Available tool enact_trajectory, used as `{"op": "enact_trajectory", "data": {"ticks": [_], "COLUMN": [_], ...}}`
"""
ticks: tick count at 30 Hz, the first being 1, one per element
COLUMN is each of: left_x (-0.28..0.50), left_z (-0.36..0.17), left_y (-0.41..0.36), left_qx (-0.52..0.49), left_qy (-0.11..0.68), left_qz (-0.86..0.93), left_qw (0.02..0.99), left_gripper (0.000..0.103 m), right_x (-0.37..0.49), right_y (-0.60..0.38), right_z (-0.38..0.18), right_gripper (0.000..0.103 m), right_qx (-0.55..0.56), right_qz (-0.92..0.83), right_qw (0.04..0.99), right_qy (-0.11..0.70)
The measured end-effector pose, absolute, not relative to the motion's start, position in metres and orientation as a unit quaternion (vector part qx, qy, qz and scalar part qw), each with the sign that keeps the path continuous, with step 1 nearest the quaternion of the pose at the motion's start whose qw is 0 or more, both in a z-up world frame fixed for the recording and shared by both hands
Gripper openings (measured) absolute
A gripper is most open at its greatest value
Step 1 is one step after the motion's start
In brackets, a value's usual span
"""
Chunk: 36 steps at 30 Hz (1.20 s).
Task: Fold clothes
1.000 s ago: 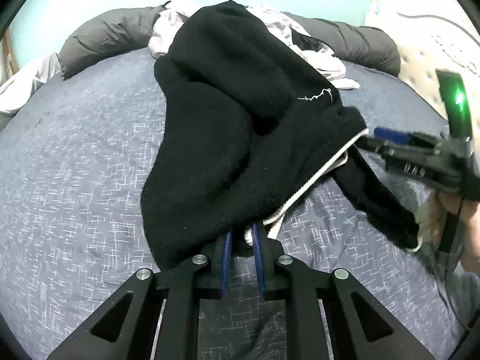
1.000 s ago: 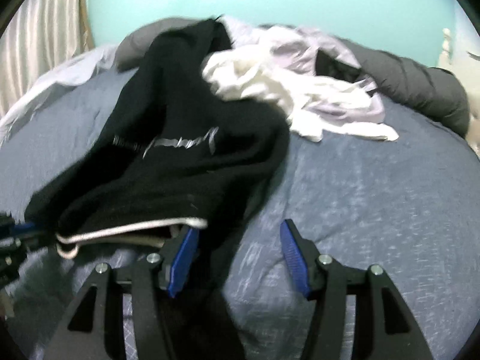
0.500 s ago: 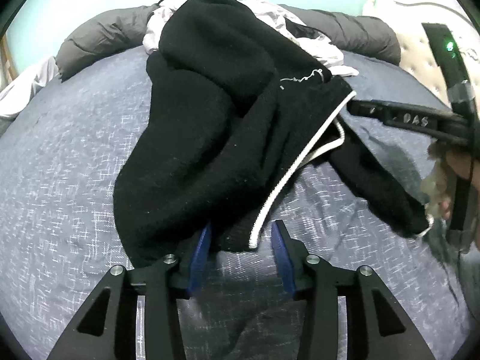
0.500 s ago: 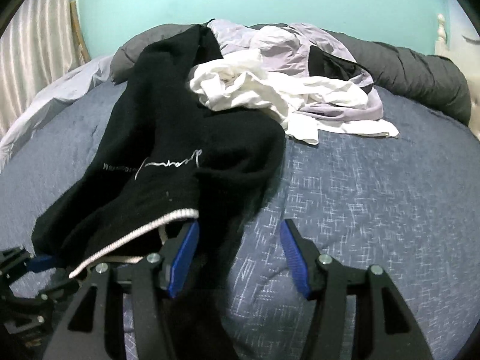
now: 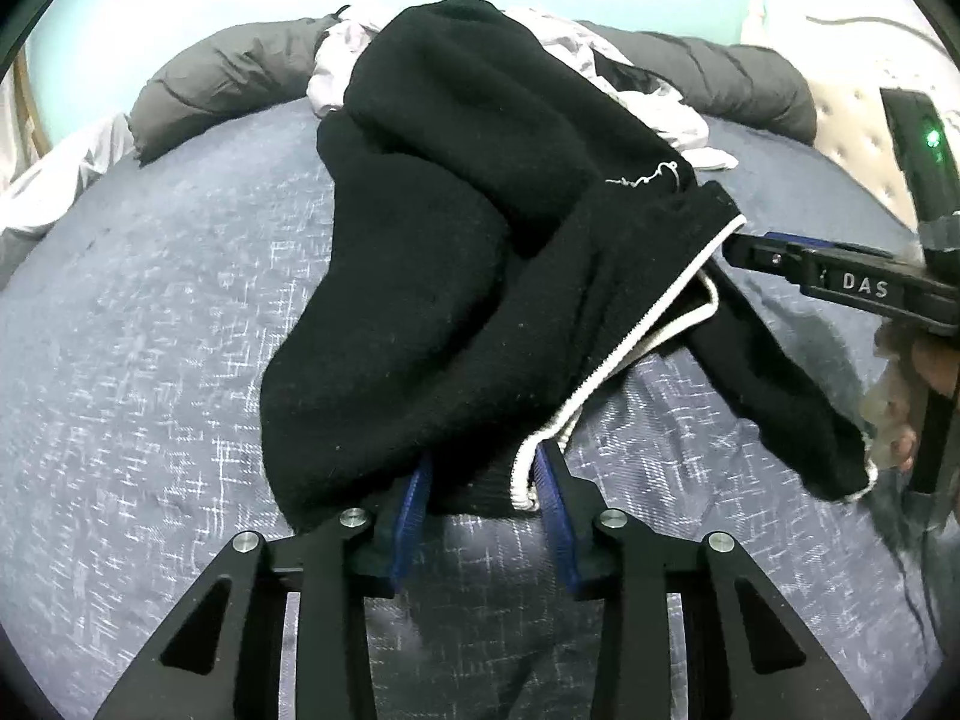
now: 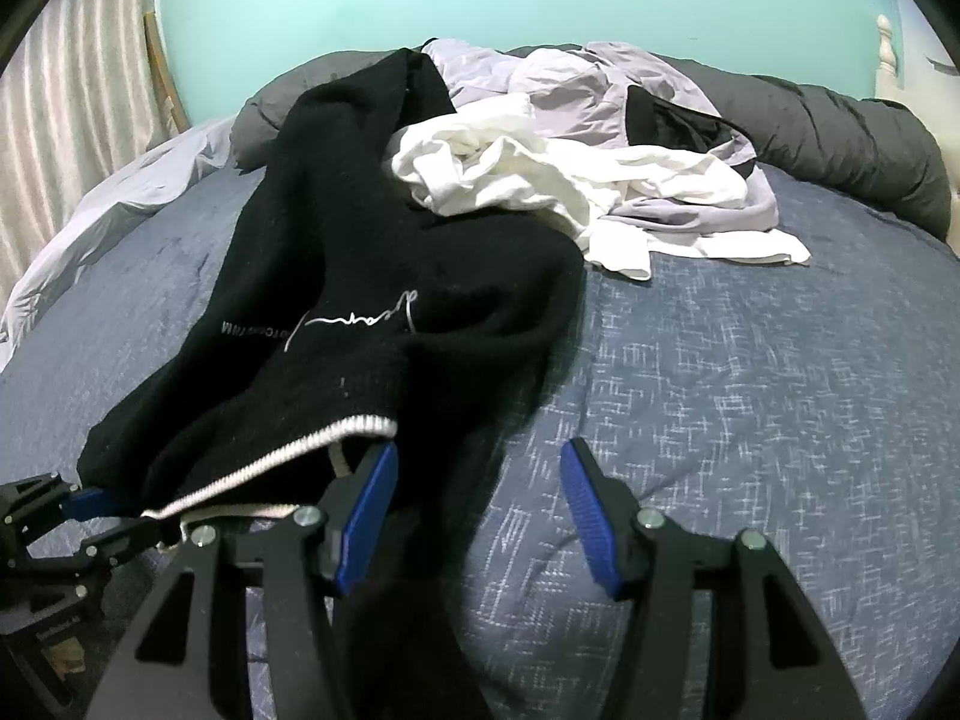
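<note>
A black sweater [image 5: 432, 252] with a white-trimmed hem and white script lies crumpled on the blue bedspread [image 5: 150, 360]. Around its near hem stands my left gripper [image 5: 483, 492]; its jaws are closing with the black fabric and white trim between the blue pads, which do not visibly pinch it. My right gripper [image 6: 477, 510] stands wide open over a black sleeve that runs loosely between its fingers. Its left pad sits beside the hem's other corner [image 6: 360, 423]. The left wrist view shows the right gripper [image 5: 756, 249] at that corner. The left gripper [image 6: 108, 519] shows in the right wrist view's bottom-left corner.
A heap of white and lilac clothes [image 6: 600, 180] lies behind the sweater. A grey rolled duvet [image 6: 840, 132] runs along the far edge. A tufted headboard [image 5: 858, 114] is at the right, a curtain [image 6: 60, 120] at the left. A hand [image 5: 918, 372] holds the right gripper.
My left gripper, shut on the hem a second ago, has opened, then narrowed slightly. The sweater has sagged flatter onto the bed. The right gripper has stayed put and open.
</note>
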<state>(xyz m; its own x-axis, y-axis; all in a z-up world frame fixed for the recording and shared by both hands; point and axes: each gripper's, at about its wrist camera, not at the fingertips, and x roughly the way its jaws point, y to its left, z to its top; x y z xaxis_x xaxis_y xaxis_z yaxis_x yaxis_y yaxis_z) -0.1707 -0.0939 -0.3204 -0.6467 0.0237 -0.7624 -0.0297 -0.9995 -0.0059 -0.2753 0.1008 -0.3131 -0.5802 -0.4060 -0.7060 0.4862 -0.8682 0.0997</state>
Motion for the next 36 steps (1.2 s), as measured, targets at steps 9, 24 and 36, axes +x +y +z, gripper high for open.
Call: {"op": "enact_trajectory", "data": {"ticks": [9,24,36], "left_x": [-0.184,-0.155,-0.142], "left_z": [-0.334,-0.256,-0.186], "left_y": [-0.085,-0.098,-0.109], "left_qx": [-0.433,-0.377,-0.354], "left_qy": [0.043,0.032,0.027], "left_qz": [0.9,0.925,0.935], "left_qw": [0.003,0.016,0.016], "left_gripper": [0.039,0.004,0.0], "right_x": [-0.275,-0.264,-0.239], "right_y": [0.089,0.106,0.102], "right_z": [-0.321,-0.247,-0.248], "right_gripper": [0.057,0.0,0.059], "right_qx": [0.391,0.33,0.408], "right_qz": [-0.883,-0.907,-0.863], "right_qw": [0.25,0.255,0.297], "right_qy": [0.071,0.058,0.0]}}
